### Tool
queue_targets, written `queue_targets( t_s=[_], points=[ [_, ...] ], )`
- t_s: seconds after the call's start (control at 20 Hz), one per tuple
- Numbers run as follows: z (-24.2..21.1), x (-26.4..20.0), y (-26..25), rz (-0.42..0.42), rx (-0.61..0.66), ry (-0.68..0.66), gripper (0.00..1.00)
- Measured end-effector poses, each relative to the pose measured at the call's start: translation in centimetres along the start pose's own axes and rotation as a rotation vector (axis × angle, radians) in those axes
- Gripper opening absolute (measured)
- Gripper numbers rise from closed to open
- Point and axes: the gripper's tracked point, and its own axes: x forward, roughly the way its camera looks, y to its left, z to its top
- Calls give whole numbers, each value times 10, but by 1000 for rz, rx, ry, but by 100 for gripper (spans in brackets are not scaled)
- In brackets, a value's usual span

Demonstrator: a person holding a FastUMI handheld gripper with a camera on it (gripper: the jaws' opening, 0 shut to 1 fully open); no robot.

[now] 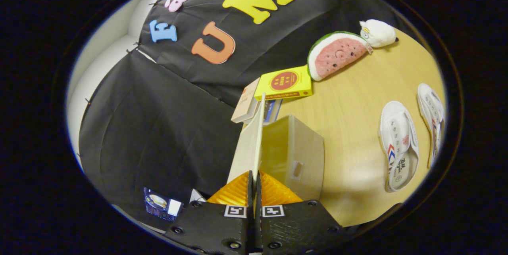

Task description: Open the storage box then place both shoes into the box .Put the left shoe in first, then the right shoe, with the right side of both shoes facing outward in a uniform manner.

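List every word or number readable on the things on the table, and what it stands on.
Yellow book: print on red round mark too small to read.
Nearer shoe: print on insole too blurred to read.
Box lid, pinched in the shut gripper: no text.

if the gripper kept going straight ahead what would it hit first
The gripper is shut on the storage box lid, so the lid comes first. Beyond it, probably the books, though depth is unclear.
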Motion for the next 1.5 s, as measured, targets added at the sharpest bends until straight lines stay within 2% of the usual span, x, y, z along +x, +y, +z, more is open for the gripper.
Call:
queue_targets(
  t_s=[0.35, 0.75, 0.8, 0.95, 1.05, 1.3, 1.4, 1.5],
  points=[
    [13, 12, 112, 56, -161, 5, 0],
    [-13, 79, 200, 95, -282, 65, 0],
    [-15, 90, 207, 96, -305, 68, 7],
    [-25, 113, 229, 105, -379, 81, 15],
    [-26, 123, 235, 102, -429, 68, 29],
    [-25, 129, 238, 71, -507, 27, 81],
    [-22, 128, 232, 50, -520, 15, 85],
    [-12, 125, 220, 12, -554, -13, 85]
  ],
)
